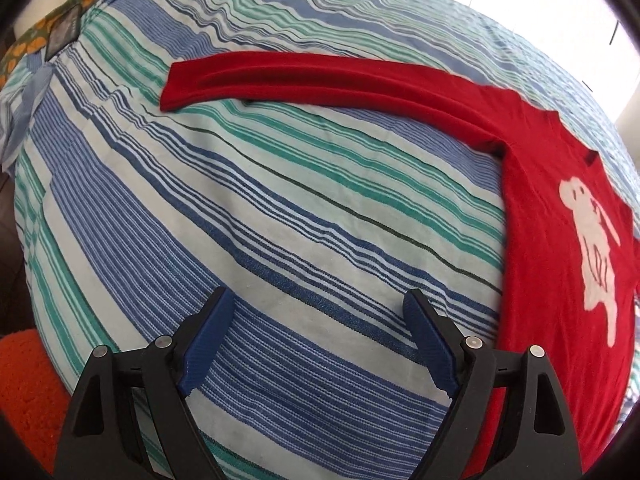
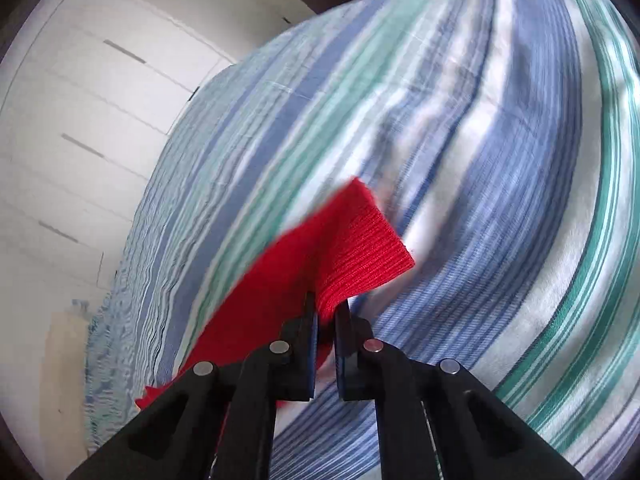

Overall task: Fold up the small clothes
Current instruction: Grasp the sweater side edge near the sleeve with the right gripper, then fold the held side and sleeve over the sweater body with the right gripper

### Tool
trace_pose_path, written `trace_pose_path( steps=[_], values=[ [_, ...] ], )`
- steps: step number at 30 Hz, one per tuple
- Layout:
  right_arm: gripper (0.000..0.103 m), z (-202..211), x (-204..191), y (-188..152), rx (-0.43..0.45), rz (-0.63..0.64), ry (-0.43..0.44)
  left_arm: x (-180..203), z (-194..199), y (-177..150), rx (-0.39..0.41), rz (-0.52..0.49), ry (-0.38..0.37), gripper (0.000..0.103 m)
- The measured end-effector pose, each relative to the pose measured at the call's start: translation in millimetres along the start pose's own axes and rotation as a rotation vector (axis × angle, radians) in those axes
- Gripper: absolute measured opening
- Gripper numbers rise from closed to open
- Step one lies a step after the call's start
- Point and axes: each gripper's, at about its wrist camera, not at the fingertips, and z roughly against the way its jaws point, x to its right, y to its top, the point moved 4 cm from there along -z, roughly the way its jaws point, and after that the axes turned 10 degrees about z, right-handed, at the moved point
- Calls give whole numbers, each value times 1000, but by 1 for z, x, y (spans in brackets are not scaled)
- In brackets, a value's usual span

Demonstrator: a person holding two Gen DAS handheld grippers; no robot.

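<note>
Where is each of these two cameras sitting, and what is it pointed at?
Left wrist: on the left gripper, looking along its open jaws over the striped bedspread toward the red sweater.
Right wrist: on the right gripper, its jaws shut on a sweater cuff; white cupboards behind.
Shared: sweater and bedspread.

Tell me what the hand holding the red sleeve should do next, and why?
Probably carry that sleeve end across and lay it over the sweater's body. The right gripper is shut on its ribbed cuff, lifted off the striped bedspread. The other sleeve lies stretched out flat, and the left gripper is open and holds nothing.
</note>
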Motion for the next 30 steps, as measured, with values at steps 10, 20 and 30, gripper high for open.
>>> trace_pose_path(
  steps=[10,20,30],
  values=[
    [18,43,-357,-107,-237,530,723,1,-4,0,-27,6,-33,88],
    [71,8,-346,-141,-434,488,695,2,-5,1,-45,-3,-47,89],
    [9,-113,-188,-170,-583,334,209,8,-9,-4,-37,-51,-12,94]
  ],
)
